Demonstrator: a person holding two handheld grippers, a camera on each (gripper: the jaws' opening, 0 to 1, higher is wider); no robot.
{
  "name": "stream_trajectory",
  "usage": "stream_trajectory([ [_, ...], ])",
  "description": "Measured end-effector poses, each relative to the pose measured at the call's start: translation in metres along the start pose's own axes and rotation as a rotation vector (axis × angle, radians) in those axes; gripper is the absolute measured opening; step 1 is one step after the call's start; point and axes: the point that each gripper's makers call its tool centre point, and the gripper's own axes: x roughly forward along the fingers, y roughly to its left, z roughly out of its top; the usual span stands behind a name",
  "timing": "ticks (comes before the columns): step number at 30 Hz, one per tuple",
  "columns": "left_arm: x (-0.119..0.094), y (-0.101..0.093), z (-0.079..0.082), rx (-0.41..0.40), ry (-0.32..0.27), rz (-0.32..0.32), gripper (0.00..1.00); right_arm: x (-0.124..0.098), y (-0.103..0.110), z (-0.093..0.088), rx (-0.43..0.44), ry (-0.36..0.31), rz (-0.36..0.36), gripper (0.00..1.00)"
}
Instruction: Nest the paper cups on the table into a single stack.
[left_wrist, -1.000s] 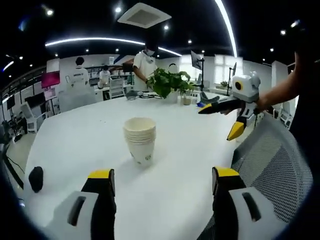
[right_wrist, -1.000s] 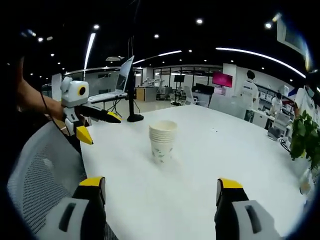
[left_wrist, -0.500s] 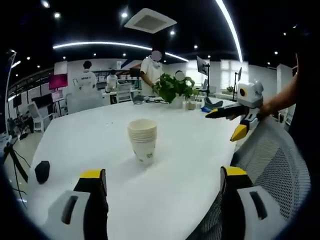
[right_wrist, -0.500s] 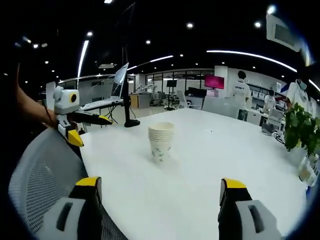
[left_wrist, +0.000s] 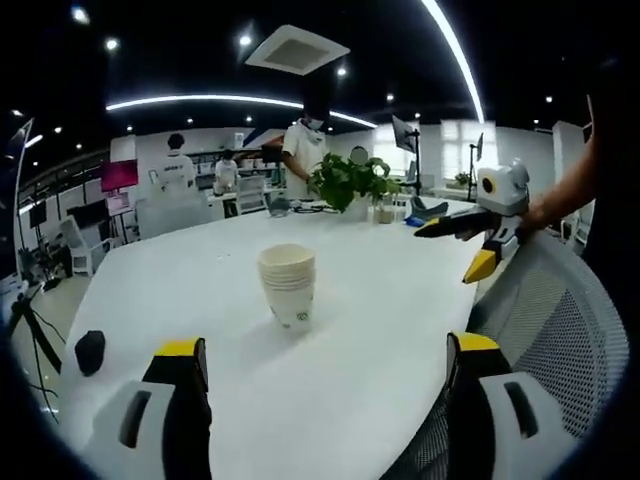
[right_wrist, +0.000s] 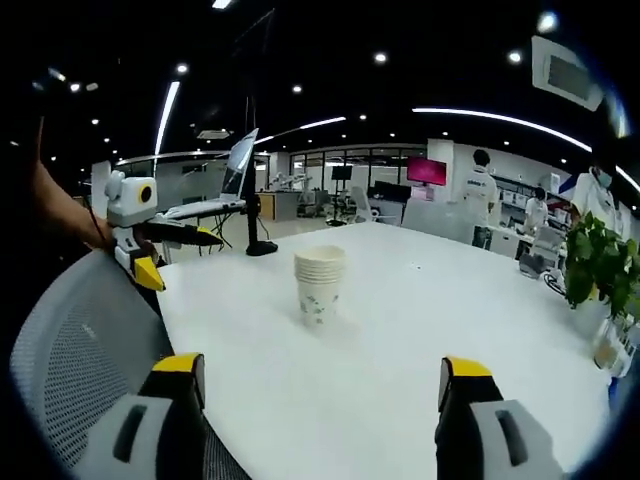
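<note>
Stack of paper cups (left_wrist: 287, 288) stands upright on the white table (left_wrist: 380, 330), near centre of the left gripper view, roughly 12 o'clock from the left gripper (left_wrist: 318, 372). In the right gripper view the same stack (right_wrist: 320, 285) sits about 12 o'clock from the right gripper (right_wrist: 312, 388), slightly left of centre.

Both grippers: jaws spread wide, nothing between them, well apart from the stack. The right gripper also shows in the left gripper view at about 2 o'clock, over the mesh chair back (left_wrist: 545, 330); jaws parted there too. The left gripper shows in the right gripper view at about 9 o'clock.

No loose cups visible on the table, so my read is that nesting is done or nearly done. Best move now: don't touch the stack unless needed. If checking seating, come in from the side at mid-height, close gently so the thin paper walls don't crush, and press straight down, not at an angle.

Cups: off-white, several rims stepped closely at the top, small greenish print on the bottom cup. Stack looks straight, no obvious lean.
</note>
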Motion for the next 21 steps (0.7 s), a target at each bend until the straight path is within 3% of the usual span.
stream_trajectory([
  [21,-0.0013,0.0058,-0.0018,0.019,-0.008,0.008,0.99,0.0011,-0.0011,-0.0014,-0.007,0.013,-0.008,0.96],
])
